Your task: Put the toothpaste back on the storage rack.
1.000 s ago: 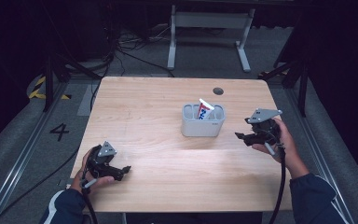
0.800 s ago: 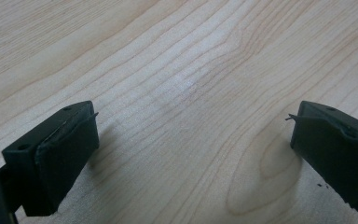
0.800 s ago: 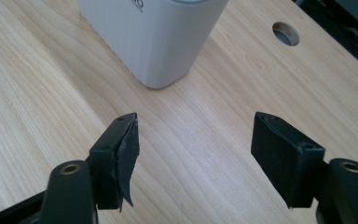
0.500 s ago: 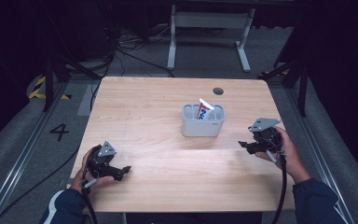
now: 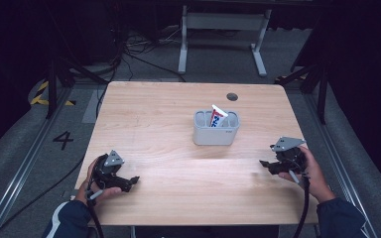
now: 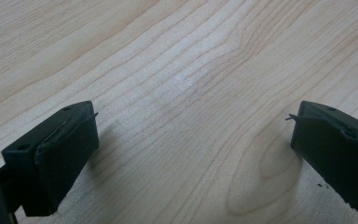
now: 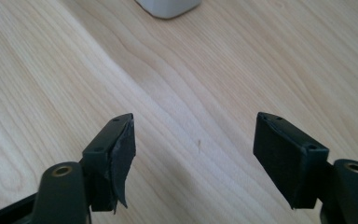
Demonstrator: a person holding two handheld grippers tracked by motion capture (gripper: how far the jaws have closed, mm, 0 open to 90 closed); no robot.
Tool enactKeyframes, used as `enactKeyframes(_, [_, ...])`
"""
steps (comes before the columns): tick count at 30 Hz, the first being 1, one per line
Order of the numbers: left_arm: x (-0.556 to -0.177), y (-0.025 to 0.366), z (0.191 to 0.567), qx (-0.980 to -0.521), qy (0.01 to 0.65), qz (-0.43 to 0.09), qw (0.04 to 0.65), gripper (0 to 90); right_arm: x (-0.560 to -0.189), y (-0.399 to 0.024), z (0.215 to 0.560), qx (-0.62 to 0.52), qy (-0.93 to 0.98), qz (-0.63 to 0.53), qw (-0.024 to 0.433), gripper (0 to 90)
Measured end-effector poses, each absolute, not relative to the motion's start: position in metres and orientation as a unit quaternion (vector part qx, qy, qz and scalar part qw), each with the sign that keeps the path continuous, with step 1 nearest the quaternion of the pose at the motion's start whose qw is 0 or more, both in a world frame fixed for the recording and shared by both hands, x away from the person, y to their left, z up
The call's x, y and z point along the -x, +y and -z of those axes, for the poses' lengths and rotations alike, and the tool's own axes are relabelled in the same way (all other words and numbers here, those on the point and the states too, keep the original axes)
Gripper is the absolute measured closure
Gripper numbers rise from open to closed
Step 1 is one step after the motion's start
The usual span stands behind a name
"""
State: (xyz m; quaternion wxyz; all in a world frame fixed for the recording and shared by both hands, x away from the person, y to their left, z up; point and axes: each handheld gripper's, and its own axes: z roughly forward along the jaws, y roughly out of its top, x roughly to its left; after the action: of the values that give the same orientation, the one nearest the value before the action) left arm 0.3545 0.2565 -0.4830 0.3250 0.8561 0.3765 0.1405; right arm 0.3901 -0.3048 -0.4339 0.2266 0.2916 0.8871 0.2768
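Holder [image 5: 216, 133] stands mid-table with both our grippers well apart from it.
We see the table [image 5: 168, 114] bearing the grey holder, a tube [image 5: 217, 117] upright inside it. Our left gripper [image 5: 129, 181] rests nearer us and left of the holder, jaws spread wide, nothing between. Our right gripper [image 5: 264, 163] sits right of the holder, jaws parted, holding nothing.

Left gripper [image 5: 129, 182] and right gripper [image 5: 267, 164], both empty, jaws apart.
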Motion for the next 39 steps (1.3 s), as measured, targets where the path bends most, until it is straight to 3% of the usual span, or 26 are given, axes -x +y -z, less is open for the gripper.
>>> enactKeyframes(15, [-0.355, 0.256, 0.483, -0.856, 0.377, -0.137, 0.325, 1.0, -0.362, -0.357, 0.471, -0.367, 0.852, -0.320, 0.193, 27.2])
enactKeyframes(21, [-0.356, 0.256, 0.483, -0.859, 0.373, -0.140, 0.323, 0.7, -0.351, -0.385, 0.486, -0.409, 0.820, -0.361, 0.175, 20.0])
enactKeyframes(39, [-0.355, 0.255, 0.483, -0.856, 0.379, -0.137, 0.324, 0.5, -0.351, -0.385, 0.487, -0.418, 0.814, -0.360, 0.183, 16.6])
